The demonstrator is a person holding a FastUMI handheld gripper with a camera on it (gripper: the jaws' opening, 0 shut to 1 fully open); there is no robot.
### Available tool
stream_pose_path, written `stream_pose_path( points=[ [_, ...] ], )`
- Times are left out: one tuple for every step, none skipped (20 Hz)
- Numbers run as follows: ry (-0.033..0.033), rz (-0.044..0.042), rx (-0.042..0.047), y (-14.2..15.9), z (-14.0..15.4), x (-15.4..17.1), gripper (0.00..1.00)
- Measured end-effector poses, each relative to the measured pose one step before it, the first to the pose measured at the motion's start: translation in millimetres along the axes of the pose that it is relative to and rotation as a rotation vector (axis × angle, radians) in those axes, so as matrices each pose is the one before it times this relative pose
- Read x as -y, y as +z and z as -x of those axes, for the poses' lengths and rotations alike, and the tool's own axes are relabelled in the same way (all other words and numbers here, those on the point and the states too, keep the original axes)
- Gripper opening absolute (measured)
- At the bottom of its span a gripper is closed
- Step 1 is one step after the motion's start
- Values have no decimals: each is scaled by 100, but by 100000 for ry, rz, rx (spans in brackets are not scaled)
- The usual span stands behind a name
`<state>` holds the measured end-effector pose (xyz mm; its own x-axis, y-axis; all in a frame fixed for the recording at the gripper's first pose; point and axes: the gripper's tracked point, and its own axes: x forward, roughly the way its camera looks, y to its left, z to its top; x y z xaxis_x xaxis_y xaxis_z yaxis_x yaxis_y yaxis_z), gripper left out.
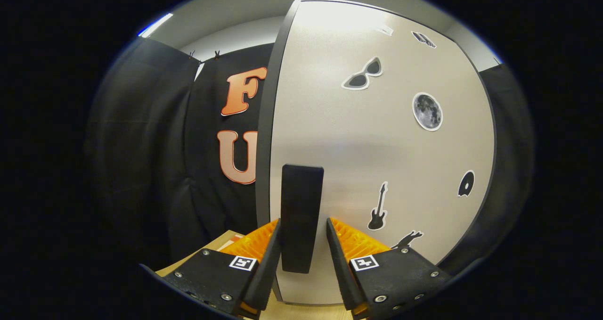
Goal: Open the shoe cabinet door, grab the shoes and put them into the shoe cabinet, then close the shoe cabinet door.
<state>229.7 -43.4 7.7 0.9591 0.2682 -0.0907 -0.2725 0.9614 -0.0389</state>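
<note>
Pale grey, matte laminate shoe cabinet door [377,150], dotted with black stickers, stands just ahead of me, its tall black rectangular handle [301,218] between my gripper [304,244] fingers. They look spread, each side a sliver clear of the handle, not yet clamped. If I pull before closing, I judge they could slip off or twist the handle sideways.

Cabinet door [377,160] blocks ahead (handle [301,216] between fingers)
</note>
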Motion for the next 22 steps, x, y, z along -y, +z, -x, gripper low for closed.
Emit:
stream_pose_path(
  points=[
    [-286,116,104,78,-116,-54,59],
    [-284,27,241,4,-52,103,59],
    [-150,-268,310,73,-226,14,59],
    [-190,-682,-23,71,84,10,59],
    [9,-493,-816,-14,12,-42,59],
    [-315,-608,-586,-49,145,33,59],
    [-187,-973,-454,36,233,-49,59],
    [195,-1189,517,211,346,-156,59],
    [-303,-460,1238,339,320,20,61],
    [-1074,322,1011,228,387,327,61],
    [-488,-73,403,92,471,167,61],
    [-146,-562,-536,-32,723,123,61],
    [-449,-536,-542,42,799,175,61],
    [-503,-454,-127,194,982,293,61],
    [-792,-307,607,230,988,327,62],
    [-1312,-144,420,218,1193,490,61],
    [-1284,-85,536,197,1129,509,62],
    [-999,-693,-66,103,1274,400,62],
    [-817,-417,-9,35,1189,325,63],
    [-1151,-15,-299,43,1356,537,63],
    [-1583,41,-36,47,1343,608,63],
    [-1777,143,264,245,1390,750,64]
  ],
)
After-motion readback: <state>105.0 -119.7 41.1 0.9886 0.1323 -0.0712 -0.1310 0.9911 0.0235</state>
